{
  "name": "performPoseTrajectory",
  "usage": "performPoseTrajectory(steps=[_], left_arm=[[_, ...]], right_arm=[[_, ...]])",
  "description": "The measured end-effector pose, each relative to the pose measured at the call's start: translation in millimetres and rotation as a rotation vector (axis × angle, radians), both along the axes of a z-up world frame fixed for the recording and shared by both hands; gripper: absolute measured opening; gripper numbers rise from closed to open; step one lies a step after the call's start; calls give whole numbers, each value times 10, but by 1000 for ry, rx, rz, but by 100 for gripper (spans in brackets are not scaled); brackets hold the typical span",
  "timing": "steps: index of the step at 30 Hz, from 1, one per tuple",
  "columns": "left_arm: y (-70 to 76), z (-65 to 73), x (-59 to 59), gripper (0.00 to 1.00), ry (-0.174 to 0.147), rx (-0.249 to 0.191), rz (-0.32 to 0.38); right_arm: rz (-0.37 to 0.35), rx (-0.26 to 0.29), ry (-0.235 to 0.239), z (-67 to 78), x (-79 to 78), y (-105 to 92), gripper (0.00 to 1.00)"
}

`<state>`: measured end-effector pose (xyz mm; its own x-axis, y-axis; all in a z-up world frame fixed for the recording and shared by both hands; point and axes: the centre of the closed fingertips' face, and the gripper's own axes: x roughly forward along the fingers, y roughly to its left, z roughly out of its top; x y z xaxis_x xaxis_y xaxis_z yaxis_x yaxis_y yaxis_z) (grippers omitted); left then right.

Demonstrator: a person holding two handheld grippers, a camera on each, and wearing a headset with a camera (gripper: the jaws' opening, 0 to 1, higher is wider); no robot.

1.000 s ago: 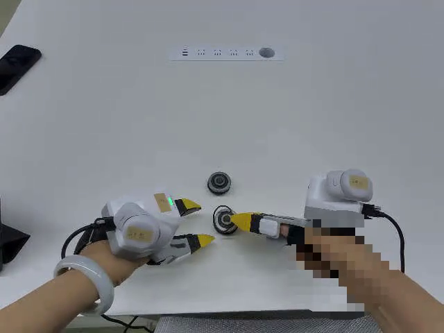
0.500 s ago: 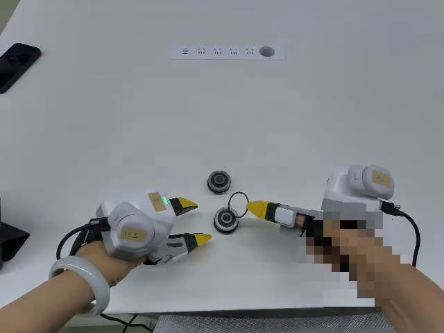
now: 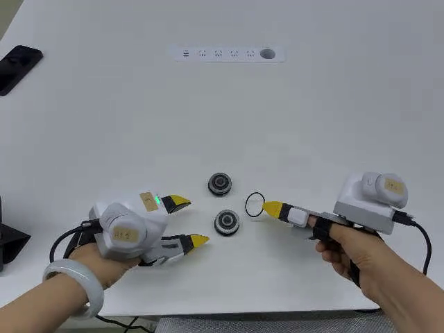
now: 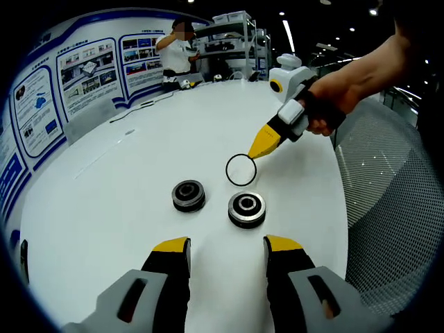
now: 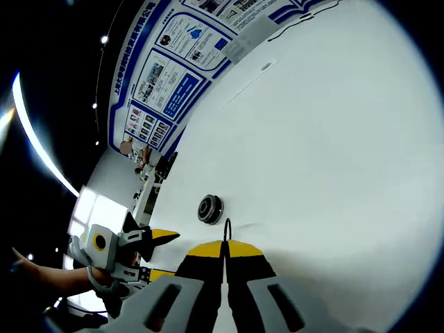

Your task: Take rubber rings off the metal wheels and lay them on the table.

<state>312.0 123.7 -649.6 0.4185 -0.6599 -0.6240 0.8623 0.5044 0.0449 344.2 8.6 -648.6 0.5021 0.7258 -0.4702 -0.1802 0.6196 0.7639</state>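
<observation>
Two small metal wheels lie on the white table: the far wheel and the near wheel. My right gripper is shut on a thin black rubber ring. The ring hangs off its tip, just right of the near wheel and apart from it. My left gripper stands open left of the near wheel, with nothing between its jaws. One wheel lies ahead of the right jaws.
A white power strip lies at the back of the table. A black phone sits at the far left and a dark object at the left edge. The table's front edge runs just below both hands.
My right gripper has drawn back to the right with the rubber ring, which came off the near wheel. My left gripper has drifted slightly left.
</observation>
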Motion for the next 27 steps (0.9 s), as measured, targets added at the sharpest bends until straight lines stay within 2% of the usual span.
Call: performPoseTrajectory(steps=[6,11,17,20,22,27], left_arm=[[22,8,1,44,3,-1,10],[23,14,2,44,2,-3,11],[22,4,-1,44,4,-3,9],[21,10,-1,44,3,-4,11],[16,12,-2,43,2,-1,8],[-13,26,3,42,0,-9,2]], right_arm=[[-20,-19,15,-81,11,-65,2],[-15,-53,5,-116,15,-95,2],[62,-163,-59,-153,-6,-71,7],[82,-191,-82,-144,-14,-73,10],[98,-229,-103,-148,-21,-100,12],[106,-251,-116,-150,-19,-135,16]])
